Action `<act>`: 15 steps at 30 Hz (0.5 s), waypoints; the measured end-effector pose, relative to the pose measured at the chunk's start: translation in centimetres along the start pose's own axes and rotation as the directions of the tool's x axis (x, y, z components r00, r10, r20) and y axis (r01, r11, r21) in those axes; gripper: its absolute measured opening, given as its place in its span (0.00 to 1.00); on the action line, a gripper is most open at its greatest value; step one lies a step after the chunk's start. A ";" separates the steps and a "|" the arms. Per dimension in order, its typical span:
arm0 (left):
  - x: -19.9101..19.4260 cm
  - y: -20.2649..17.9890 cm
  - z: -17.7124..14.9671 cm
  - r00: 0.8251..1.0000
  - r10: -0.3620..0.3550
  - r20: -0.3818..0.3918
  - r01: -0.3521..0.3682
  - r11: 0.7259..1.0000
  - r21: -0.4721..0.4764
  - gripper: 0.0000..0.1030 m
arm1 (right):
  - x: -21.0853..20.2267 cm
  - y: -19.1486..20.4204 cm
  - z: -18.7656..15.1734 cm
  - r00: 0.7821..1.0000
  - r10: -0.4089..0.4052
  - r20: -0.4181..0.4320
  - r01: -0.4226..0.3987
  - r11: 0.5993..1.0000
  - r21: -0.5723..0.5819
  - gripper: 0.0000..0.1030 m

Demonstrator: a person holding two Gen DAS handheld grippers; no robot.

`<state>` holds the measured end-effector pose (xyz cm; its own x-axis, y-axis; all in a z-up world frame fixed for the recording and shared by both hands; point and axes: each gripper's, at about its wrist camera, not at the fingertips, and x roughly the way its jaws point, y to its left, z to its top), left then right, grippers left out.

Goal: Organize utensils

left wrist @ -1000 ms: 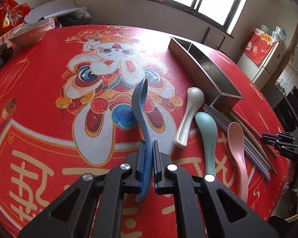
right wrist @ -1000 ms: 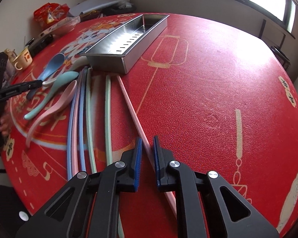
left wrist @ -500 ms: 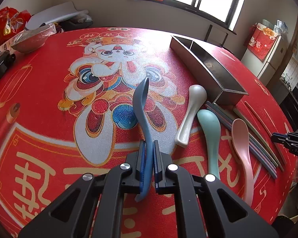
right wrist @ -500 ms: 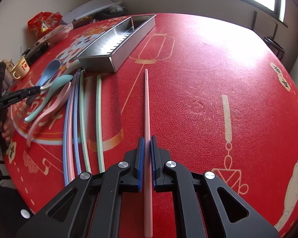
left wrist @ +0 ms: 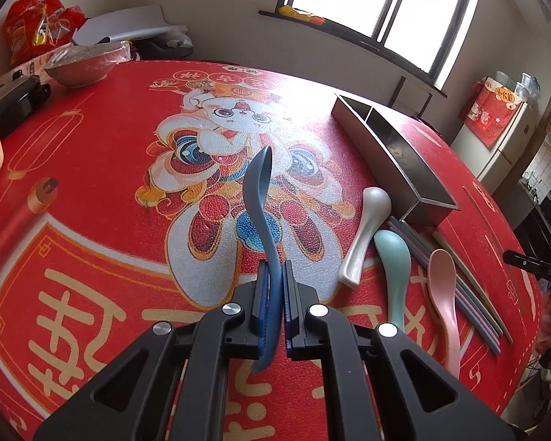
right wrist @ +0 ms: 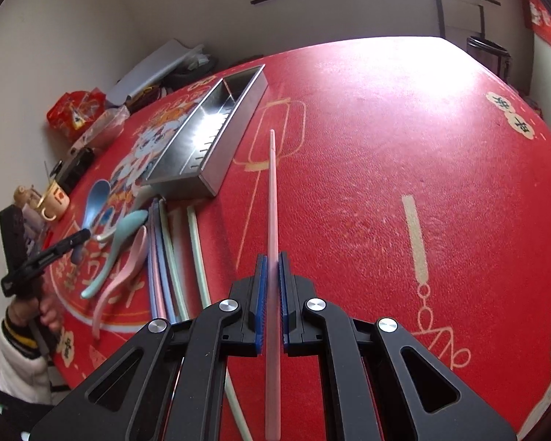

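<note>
Left gripper (left wrist: 274,272) is clamped tight on a smooth curvy dark blue spoon (left wrist: 261,198), mid-frame above the pebbly red tablecloth (left wrist: 92,191). Right gripper (right wrist: 272,264) pinches a skinny pink chopstick (right wrist: 272,191) at frame center, shiny steel tray (right wrist: 216,125) upper left.

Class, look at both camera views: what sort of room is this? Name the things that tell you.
Probably a home dining area by a kitchen: a round table with a festive red printed cover, a white fridge, and a tiled kitchen corner beyond.
</note>
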<state>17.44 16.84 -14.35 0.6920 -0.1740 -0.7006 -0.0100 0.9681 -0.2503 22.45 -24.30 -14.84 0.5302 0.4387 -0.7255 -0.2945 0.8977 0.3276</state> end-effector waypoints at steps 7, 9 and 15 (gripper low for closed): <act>0.4 0.0 0.1 1.000 0.014 -0.013 -0.014 1.000 -0.002 0.07 | 4.6 3.8 7.9 0.998 0.047 0.031 -0.047 0.999 0.005 0.06; 0.5 -0.1 0.1 1.000 0.024 -0.019 -0.024 1.000 0.000 0.07 | 6.7 5.1 10.3 0.999 0.044 0.024 -0.045 0.999 0.021 0.06; 0.7 0.4 0.1 0.999 0.036 -0.029 -0.037 0.999 -0.025 0.07 | 12.9 7.9 14.3 0.999 0.008 -0.037 -0.005 0.998 0.065 0.06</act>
<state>17.99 17.12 -14.91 0.6701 -0.1439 -0.7282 -0.0535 0.9691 -0.2408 38.37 -10.93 -12.96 0.4979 0.4439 -0.7450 -0.2451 0.8961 0.3701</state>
